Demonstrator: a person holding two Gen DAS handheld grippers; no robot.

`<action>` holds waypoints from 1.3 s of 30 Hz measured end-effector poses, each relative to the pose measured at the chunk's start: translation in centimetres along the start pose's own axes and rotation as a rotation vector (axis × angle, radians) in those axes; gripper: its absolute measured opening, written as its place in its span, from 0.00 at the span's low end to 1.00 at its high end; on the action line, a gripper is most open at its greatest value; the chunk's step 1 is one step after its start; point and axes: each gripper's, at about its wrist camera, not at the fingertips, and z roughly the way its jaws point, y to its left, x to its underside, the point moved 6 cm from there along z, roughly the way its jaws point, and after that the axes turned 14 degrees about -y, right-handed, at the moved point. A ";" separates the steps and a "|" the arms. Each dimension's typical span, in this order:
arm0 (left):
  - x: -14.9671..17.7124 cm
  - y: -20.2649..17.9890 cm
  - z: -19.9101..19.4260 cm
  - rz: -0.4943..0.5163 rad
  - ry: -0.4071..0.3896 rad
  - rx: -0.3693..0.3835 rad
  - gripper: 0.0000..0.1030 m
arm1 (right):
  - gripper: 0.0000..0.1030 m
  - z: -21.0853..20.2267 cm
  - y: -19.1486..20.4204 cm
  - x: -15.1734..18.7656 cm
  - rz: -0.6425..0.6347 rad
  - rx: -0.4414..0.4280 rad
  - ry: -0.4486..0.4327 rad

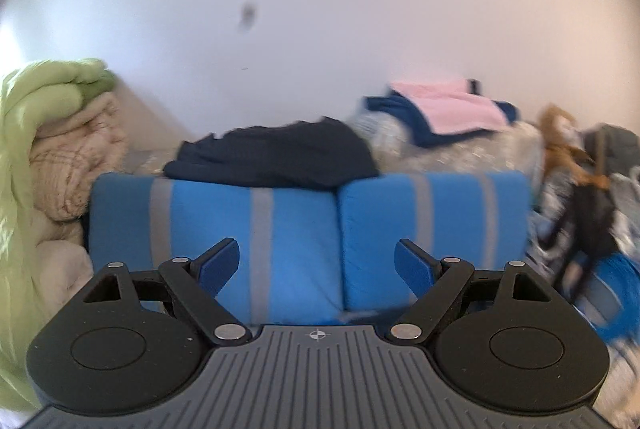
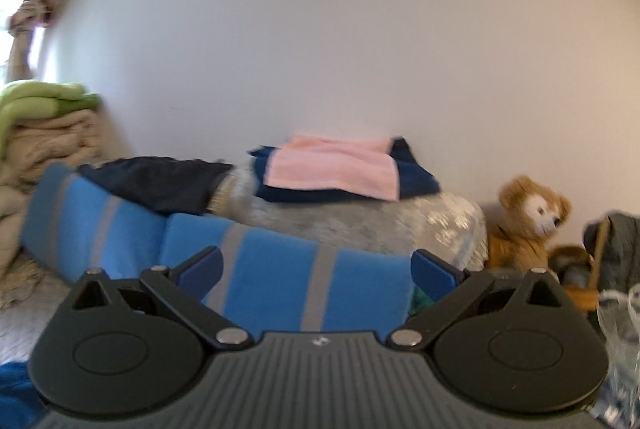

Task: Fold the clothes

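My left fingers (image 1: 317, 269) and right fingers (image 2: 318, 271) both stood wide and empty, facing the blue striped cloth (image 1: 296, 241) under a dark garment (image 1: 276, 157).

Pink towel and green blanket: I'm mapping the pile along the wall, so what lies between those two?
In the right wrist view, a dark navy garment lies between the green blanket and the pink towel, draped over blue striped cushions.
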 end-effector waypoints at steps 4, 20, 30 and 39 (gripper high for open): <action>2.3 -0.7 2.9 -0.043 -0.013 -0.055 0.83 | 1.00 1.3 0.5 3.4 -0.028 0.032 0.022; 18.2 -9.5 8.1 -0.115 0.124 0.086 0.83 | 0.81 4.7 9.2 21.1 -0.036 -0.198 0.296; 26.0 -10.7 7.9 -0.093 0.127 0.097 0.83 | 0.77 6.7 9.0 29.3 -0.004 -0.185 0.408; 27.3 -10.0 8.5 -0.150 0.177 0.094 0.83 | 0.78 9.5 4.7 37.6 -0.166 0.017 0.465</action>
